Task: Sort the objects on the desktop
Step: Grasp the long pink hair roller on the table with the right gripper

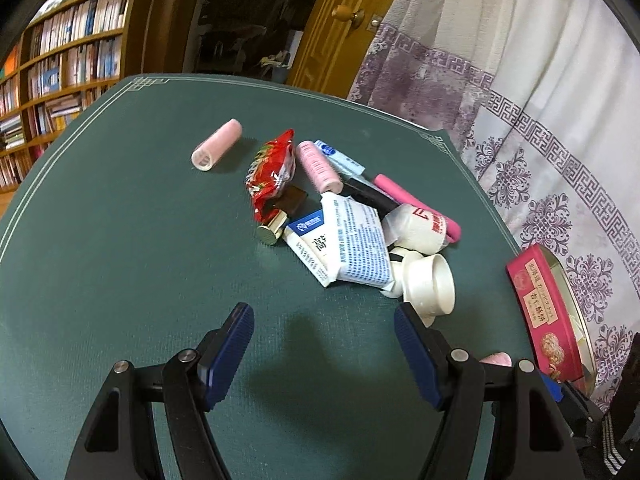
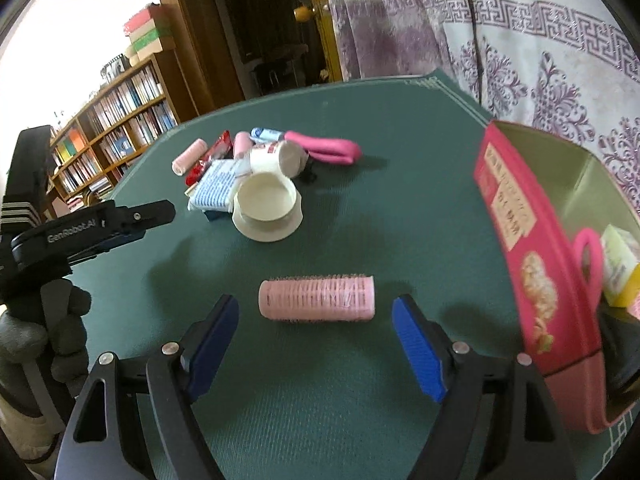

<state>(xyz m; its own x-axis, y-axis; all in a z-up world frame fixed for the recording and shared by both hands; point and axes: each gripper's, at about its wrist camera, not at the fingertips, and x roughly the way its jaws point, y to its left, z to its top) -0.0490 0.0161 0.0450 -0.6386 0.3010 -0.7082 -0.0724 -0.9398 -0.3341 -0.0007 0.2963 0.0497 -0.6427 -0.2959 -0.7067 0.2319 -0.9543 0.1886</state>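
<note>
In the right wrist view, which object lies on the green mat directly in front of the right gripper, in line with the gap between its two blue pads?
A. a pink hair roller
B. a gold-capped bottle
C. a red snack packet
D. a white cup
A: the pink hair roller lies on its side just ahead of the open right gripper, untouched by either pad, while the white cup sits farther back in the pile.

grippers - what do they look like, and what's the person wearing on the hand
Both the left gripper and right gripper have black arms with silver rivets and ribbed blue pads. Seen from the right wrist, the left one's black body carries white "GenRobot.AI" lettering. The hand holding it wears a dark grey glove.
</note>
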